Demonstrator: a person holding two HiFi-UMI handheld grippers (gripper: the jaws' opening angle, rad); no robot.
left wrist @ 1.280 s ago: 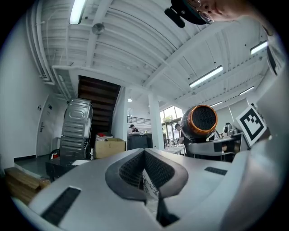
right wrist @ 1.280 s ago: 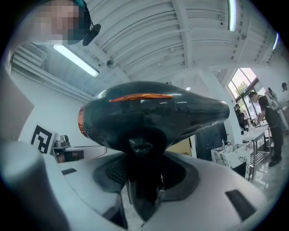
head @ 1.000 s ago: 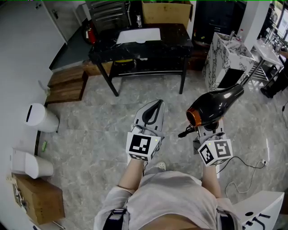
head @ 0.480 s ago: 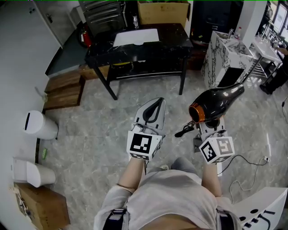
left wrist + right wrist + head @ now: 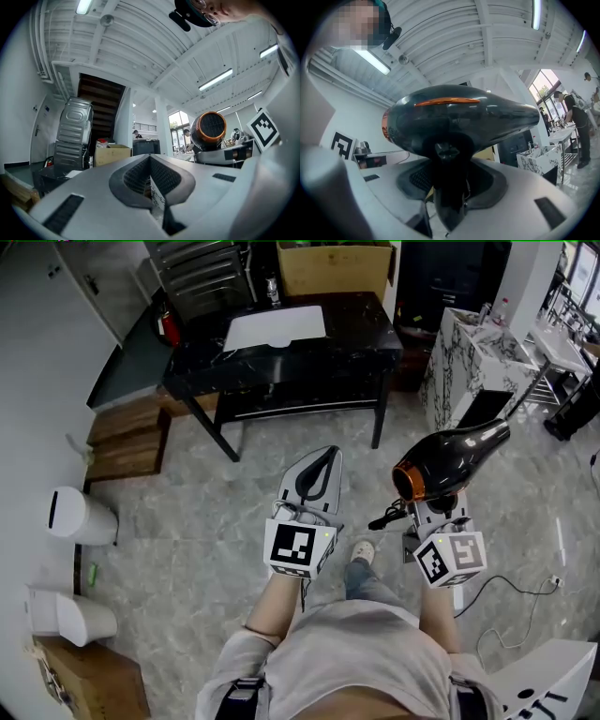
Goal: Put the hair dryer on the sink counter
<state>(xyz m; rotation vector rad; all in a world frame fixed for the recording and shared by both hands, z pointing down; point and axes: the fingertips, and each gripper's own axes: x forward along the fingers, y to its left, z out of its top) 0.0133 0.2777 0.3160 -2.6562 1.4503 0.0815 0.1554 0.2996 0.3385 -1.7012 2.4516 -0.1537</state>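
Observation:
A black hair dryer (image 5: 455,457) with an orange rear ring hangs above the floor, nozzle pointing right. My right gripper (image 5: 438,507) is shut on its handle. In the right gripper view the hair dryer (image 5: 459,122) fills the middle, its handle pinched in my right gripper (image 5: 447,190). My left gripper (image 5: 314,474) is held beside it, shut and empty; its own view shows the left gripper (image 5: 151,174) with the hair dryer (image 5: 208,131) to the right. The black sink counter (image 5: 361,329) with a white basin (image 5: 279,327) stands ahead across the marble floor.
A marble vanity (image 5: 466,367) stands at the right. A cardboard box (image 5: 333,266) sits behind the counter. Wooden steps (image 5: 127,432) and two white bins (image 5: 80,515) line the left wall. A cable (image 5: 511,589) trails on the floor at the right.
The view has moved forward and the counter has shifted slightly left and nearer. A foot now shows between the grippers. Both grippers keep their pose, the dryer still held.

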